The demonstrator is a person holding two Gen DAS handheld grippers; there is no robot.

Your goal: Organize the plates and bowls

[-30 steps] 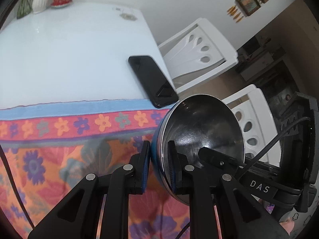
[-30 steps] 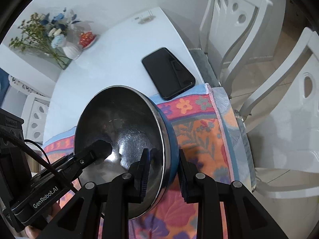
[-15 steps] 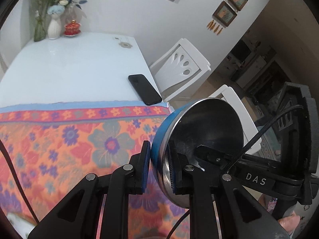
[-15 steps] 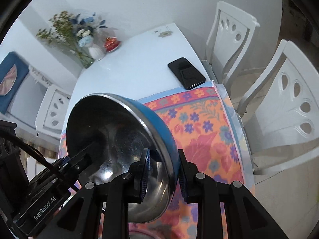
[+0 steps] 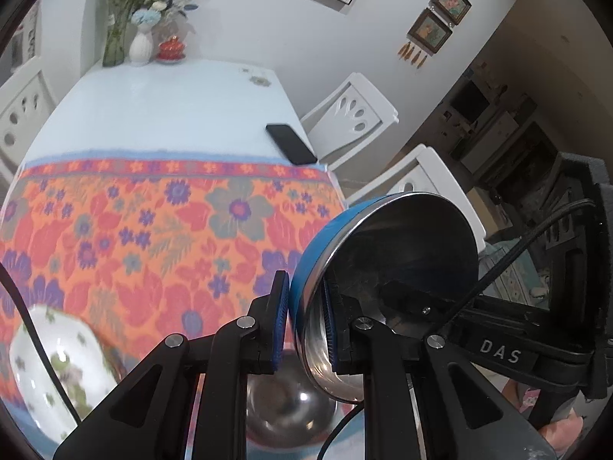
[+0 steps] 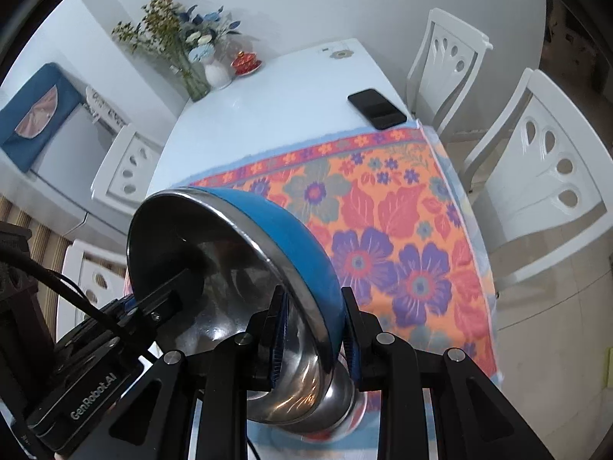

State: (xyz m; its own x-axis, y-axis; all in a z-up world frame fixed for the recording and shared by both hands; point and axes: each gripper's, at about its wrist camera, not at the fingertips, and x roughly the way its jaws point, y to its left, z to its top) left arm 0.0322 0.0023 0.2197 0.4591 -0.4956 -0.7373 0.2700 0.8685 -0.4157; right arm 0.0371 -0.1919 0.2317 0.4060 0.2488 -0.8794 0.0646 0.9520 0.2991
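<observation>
On the white table point(image 5: 172, 115), the orange flowered cloth point(image 5: 153, 237) carries a white floral ceramic bowl point(image 5: 57, 375) and a bare steel bowl point(image 5: 291, 410), not yet stacked. The blue-skinned steel bowl point(image 5: 383, 291) hangs tilted above the steel one, rim pinched by left gripper point(image 5: 304, 326) and right gripper point(image 6: 312, 337); nesting looks unfinished.

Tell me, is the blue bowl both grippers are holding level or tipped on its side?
Tipped. The blue bowl is on edge, its steel inside facing sideways, its rim pinched by the left gripper and right gripper.
</observation>
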